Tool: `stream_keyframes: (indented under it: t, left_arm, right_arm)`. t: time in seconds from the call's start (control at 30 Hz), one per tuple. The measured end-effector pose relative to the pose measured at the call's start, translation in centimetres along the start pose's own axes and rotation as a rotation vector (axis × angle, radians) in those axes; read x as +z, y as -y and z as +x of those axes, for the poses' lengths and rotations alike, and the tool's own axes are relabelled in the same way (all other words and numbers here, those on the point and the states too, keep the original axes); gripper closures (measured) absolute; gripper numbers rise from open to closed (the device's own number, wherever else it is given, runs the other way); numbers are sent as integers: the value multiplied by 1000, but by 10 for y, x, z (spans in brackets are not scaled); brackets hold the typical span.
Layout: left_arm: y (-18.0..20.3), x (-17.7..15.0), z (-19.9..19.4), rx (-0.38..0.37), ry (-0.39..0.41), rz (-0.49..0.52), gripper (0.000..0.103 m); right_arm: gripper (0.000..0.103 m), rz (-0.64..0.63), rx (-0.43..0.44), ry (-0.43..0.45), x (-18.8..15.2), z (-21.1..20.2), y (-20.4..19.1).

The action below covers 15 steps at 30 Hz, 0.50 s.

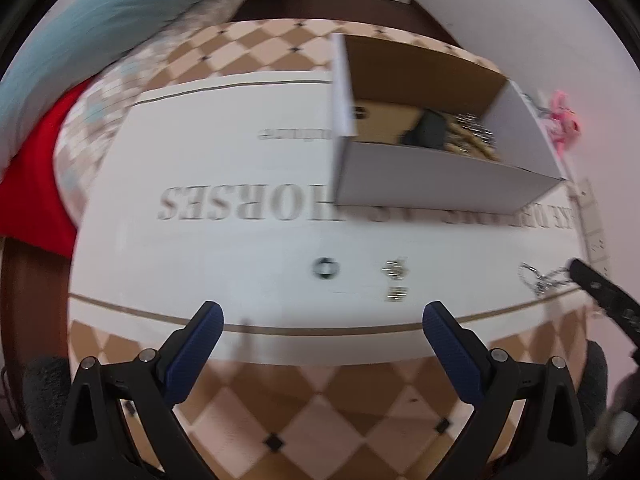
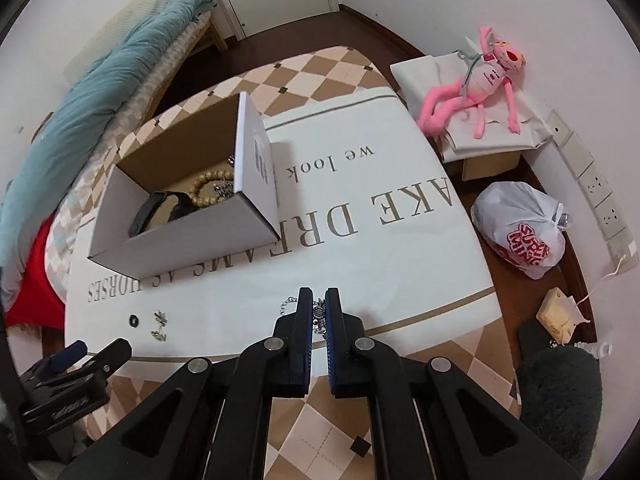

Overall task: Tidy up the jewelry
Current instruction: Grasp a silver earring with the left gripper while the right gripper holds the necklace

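Covering most of the checkered table point(image 2: 320, 432) is a white cloth point(image 2: 400, 264) printed with large grey lettering, and on its far left part sits an open cardboard box point(image 2: 188, 236), white outside and brown inside. Inside the box lie a bead bracelet point(image 2: 210, 188), a dark band point(image 2: 148, 216) and some small silver pieces, too small to tell apart. Off the table to the right, on the floor, are a pink plush toy point(image 2: 476, 80) on a covered carton and a white plastic bag point(image 2: 524, 232) with red print. Right gripper point(image 2: 319, 304) points steeply down at the near edge of the cloth, jaws pressed together on a silver chain point(image 1: 540, 278), links showing between and to the left of its tips. Left gripper point(image 1: 322, 316) hangs over the near left edge of the cloth, jaws spread wide, nothing between them. On the cloth just beyond it, left of the chain, lie a small dark ring point(image 1: 326, 268) and two small silver earrings point(image 1: 395, 278) close together, apart from the ring. Left wrist view is blurred.
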<state>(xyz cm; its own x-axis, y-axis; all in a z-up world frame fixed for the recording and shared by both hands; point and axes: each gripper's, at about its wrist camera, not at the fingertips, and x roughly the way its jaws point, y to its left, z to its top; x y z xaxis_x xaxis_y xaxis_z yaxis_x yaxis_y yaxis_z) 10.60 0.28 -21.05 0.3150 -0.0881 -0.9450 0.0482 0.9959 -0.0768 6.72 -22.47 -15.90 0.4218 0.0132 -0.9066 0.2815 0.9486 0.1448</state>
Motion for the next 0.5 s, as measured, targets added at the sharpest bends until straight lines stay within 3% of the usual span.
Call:
stream_keyframes:
  t: [0.13, 0.23, 0.37, 0.43, 0.5]
  left_arm:
    - [19, -1, 10, -18, -27, 40, 30]
    - [29, -1, 15, -20, -36, 55, 35]
    - [39, 2, 24, -20, -52, 82, 76]
    - [41, 6, 25, -9, -44, 94, 82]
    - [43, 6, 25, -10, -40, 109, 96]
  right_arm:
    - [97, 19, -3, -32, -4, 11, 5]
    - [97, 21, -10, -40, -6, 13, 9]
    - [97, 25, -23, -45, -6, 15, 13]
    - [97, 26, -28, -51, -7, 17, 14]
    - [97, 28, -26, -58, -8, 19, 15]
